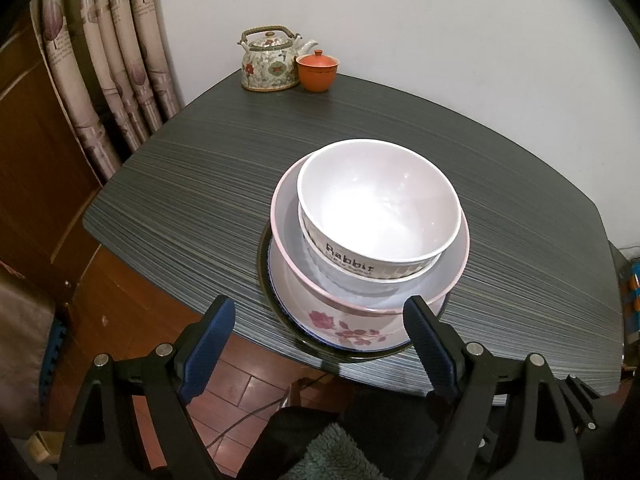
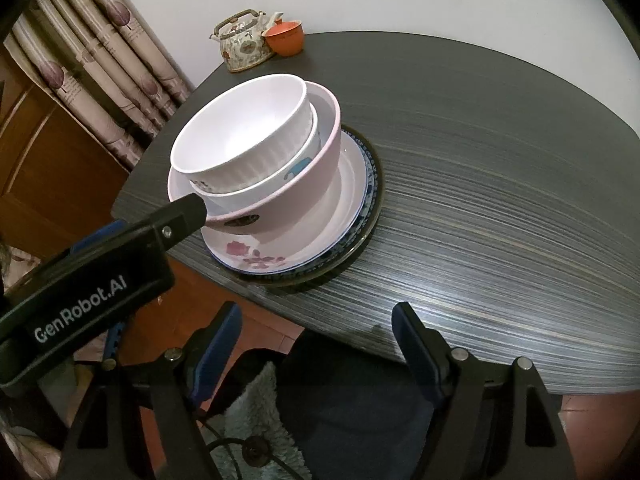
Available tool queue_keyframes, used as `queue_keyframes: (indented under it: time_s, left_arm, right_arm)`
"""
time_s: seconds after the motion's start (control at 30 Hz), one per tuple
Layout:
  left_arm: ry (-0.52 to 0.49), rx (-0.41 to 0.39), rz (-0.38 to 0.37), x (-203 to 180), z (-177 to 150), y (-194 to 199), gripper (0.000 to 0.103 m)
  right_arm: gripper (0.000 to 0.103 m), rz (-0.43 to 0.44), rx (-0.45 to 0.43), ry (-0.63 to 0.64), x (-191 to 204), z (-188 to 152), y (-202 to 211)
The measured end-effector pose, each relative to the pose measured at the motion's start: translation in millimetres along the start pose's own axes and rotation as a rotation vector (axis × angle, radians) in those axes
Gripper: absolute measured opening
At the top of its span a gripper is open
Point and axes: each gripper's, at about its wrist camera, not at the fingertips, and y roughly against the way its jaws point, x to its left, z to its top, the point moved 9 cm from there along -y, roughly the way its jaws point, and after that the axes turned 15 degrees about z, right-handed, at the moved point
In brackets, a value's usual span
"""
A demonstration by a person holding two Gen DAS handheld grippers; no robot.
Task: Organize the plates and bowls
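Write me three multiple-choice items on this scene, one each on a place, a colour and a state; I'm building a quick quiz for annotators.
1. Where does the floral ceramic teapot stand?
A. far table corner
B. on the stack
C. on the floor

2. What colour is the small lidded clay cup beside it?
A. blue
B. orange
C. green

3. What is the state of the white bowl lettered "Rabbit"?
A. upside down
B. held by a gripper
C. upright, nested atop the stack

Answers: 1 A, it sits at the dark striped table's far corner by the wall; 2 B, its body and lid are orange; 3 C, its empty inside faces up, both grippers clear.
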Motion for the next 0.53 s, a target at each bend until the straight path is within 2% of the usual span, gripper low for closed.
queue_keyframes:
  time_s: [0.47, 0.53]
  left_arm:
    - [-0.016, 0.004, -0.032, -3.9, -2.7, -2.0, 0.084]
    - [-0.018, 0.004, -0.030, -3.9, -2.4, -1.8, 0.086]
  right_arm:
    - [0.079, 0.004, 0.005, -0.015, -2.1, -2.6, -0.9]
    - [0.079, 0.002, 0.003, -0.018, -3.1, -2.0, -0.7]
